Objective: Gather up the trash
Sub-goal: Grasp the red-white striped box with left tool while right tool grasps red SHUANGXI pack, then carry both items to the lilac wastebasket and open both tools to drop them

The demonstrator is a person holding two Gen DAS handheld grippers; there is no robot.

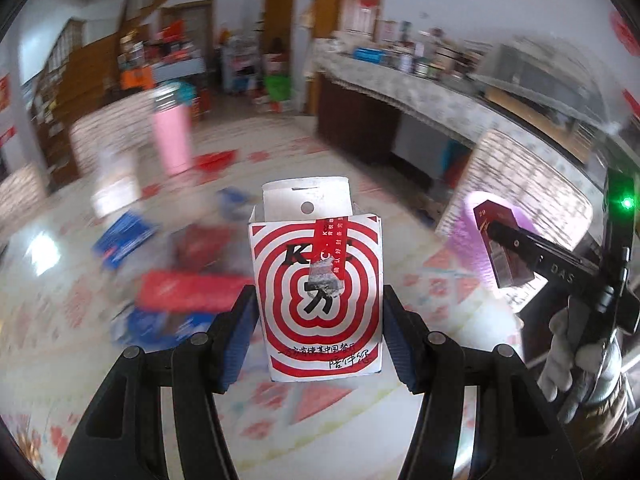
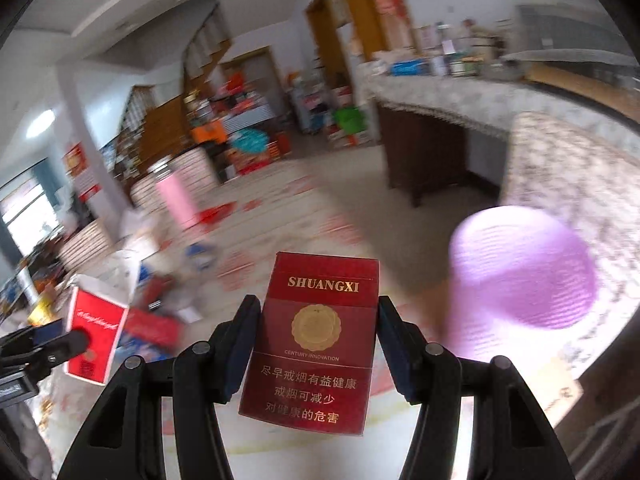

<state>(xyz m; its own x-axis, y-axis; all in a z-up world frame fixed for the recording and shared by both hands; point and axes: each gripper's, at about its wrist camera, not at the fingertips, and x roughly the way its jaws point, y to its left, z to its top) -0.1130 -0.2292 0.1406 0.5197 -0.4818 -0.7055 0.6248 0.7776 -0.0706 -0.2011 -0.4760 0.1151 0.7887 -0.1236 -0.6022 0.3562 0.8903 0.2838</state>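
Note:
My left gripper (image 1: 318, 320) is shut on a white paper box with red rings (image 1: 316, 296) and holds it upright above the table. My right gripper (image 2: 316, 340) is shut on a dark red Shuangxi cigarette pack (image 2: 316, 344). In the left wrist view the right gripper (image 1: 508, 240) shows at the right with the pack (image 1: 496, 248). In the right wrist view the left gripper (image 2: 60, 344) shows at the left edge with its box (image 2: 96, 336). A purple bin (image 2: 524, 268) stands to the right, blurred.
More litter lies on the patterned tablecloth (image 1: 340, 420): a red packet (image 1: 188, 292), blue packets (image 1: 124, 236) and other wrappers. A pink bottle (image 1: 172, 136) stands at the far side. A long counter (image 1: 420, 92) with jars runs along the right.

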